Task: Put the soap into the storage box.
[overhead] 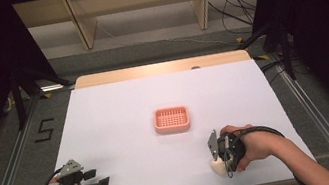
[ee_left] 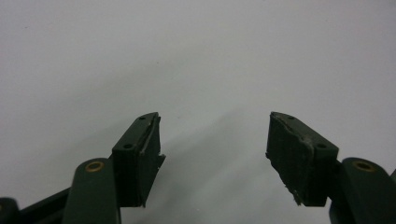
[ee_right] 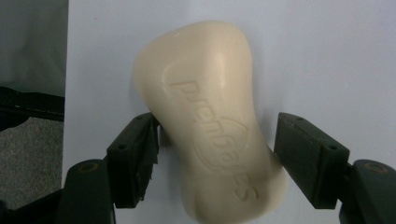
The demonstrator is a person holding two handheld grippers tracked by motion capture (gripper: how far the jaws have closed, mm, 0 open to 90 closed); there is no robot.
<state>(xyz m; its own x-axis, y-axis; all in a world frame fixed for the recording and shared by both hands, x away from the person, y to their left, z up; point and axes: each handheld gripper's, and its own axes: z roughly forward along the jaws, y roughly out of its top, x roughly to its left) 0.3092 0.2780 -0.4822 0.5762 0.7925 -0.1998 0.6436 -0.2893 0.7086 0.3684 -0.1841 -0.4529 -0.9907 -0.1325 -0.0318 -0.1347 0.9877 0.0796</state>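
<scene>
Resting at the near left of the table (overhead: 118, 100), the left gripper (overhead: 97, 183) has its jaws spread with nothing between them; in the left gripper view they frame bare white surface. Mid-table, a little right of centre, sits a pink dish (overhead: 171, 119) with a slotted floor, well apart from both tools. At the near right, close to the table's near edge, the right gripper (overhead: 222, 160) points down over a cream soap (ee_right: 212, 116) lying flat. In the right gripper view its jaws straddle the bar's waist: the left one looks to be touching the side, the right one stands just off it, so the pinch is not yet made.

To do this well, I would close squarely across the narrow waist and squeeze gently, since soap is likely to slip out.

Raised lettering runs along the bar's top; it seems to read "prenbajes", though I cannot be sure.
</scene>
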